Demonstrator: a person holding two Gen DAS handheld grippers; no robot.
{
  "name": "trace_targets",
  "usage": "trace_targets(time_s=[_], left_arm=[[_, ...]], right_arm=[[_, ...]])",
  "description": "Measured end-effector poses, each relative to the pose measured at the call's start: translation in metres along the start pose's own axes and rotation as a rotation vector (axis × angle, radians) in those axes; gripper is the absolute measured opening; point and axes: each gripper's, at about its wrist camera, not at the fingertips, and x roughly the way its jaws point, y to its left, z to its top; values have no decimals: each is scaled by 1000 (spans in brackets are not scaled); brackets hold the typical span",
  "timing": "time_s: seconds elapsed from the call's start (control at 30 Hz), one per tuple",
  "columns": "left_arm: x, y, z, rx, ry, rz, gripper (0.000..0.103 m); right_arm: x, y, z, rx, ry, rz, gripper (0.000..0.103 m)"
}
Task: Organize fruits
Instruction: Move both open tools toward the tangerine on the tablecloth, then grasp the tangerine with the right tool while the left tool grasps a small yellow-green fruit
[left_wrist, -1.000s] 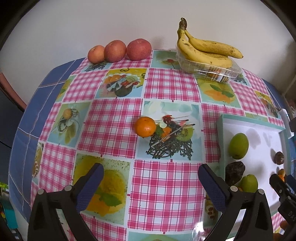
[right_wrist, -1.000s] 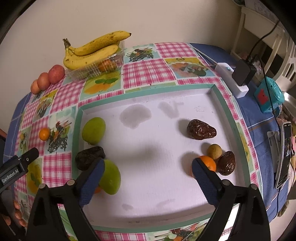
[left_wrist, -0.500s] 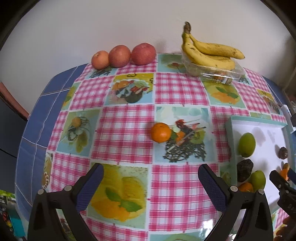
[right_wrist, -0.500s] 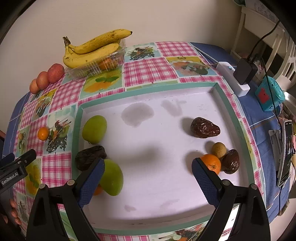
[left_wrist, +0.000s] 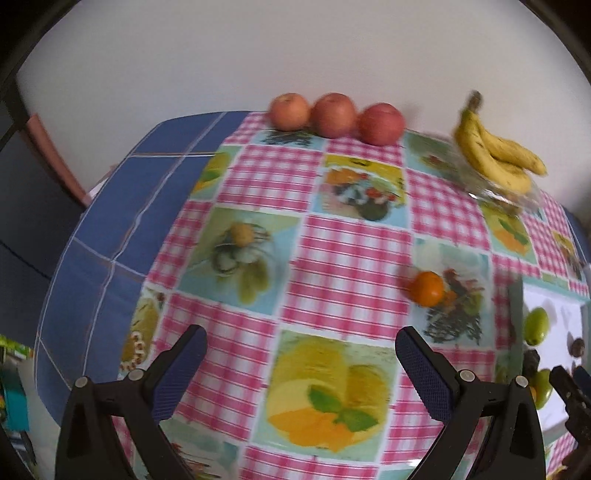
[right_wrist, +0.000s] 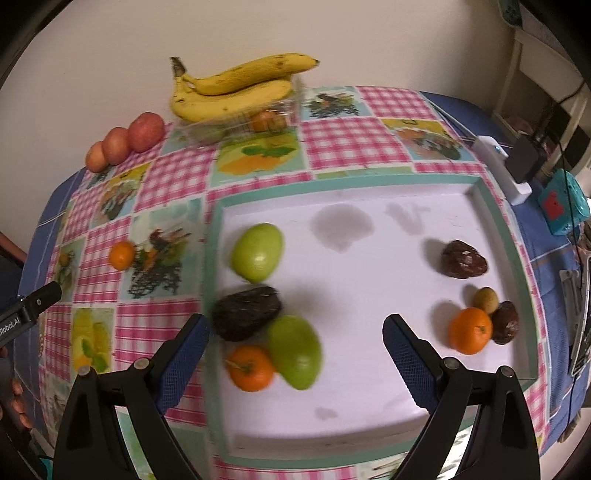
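A small orange (left_wrist: 427, 288) (right_wrist: 122, 254) lies alone on the checked tablecloth, left of the white tray (right_wrist: 369, 302). My left gripper (left_wrist: 300, 349) is open and empty, near the table's front, with the orange ahead to its right. My right gripper (right_wrist: 293, 334) is open and empty over the tray's front. In the tray lie two green fruits (right_wrist: 258, 252) (right_wrist: 295, 352), a dark avocado (right_wrist: 245, 313), two oranges (right_wrist: 250, 367) (right_wrist: 470, 330), two brown fruits (right_wrist: 463, 259) (right_wrist: 505, 322) and a small tan fruit (right_wrist: 485, 300).
Three apples (left_wrist: 334, 115) (right_wrist: 123, 142) line the back edge by the wall. Bananas (left_wrist: 495, 153) (right_wrist: 236, 88) rest on a clear plastic box (right_wrist: 255, 120). A white power strip with a black adapter (right_wrist: 513, 166), a teal object (right_wrist: 561, 203) and a phone sit right of the tray.
My left gripper has swung left and pulled back, so the orange and tray slid to the right of its view. My right gripper has shifted slightly over the tray, so the fruits sit further right.
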Motion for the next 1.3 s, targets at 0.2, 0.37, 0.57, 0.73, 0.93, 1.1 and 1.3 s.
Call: trace_targets(time_s=[0.2, 0.37, 0.57, 0.73, 0.93, 1.1, 1.3], left_arm=[[3, 33, 7, -79, -8, -11, 103], [7, 53, 16, -132, -26, -52, 103], [13, 78, 33, -197, -64, -98, 103], [27, 95, 44, -239, -86, -98, 102], [53, 105, 52, -268, -80, -111, 88], [79, 92, 57, -246, -53, -138, 87], [106, 86, 58, -274, -6, -174, 74]], right_arm=[[-1, 27, 3, -31, -13, 29, 95], [-2, 47, 5, -54, -20, 71, 95], [2, 80, 12, -103, -35, 111, 95], [14, 103, 19, -137, -16, 115, 95], [27, 125, 33, -174, -15, 145, 95], [48, 138, 41, -182, -6, 153, 95], [75, 155, 41, -204, 21, 173, 94]])
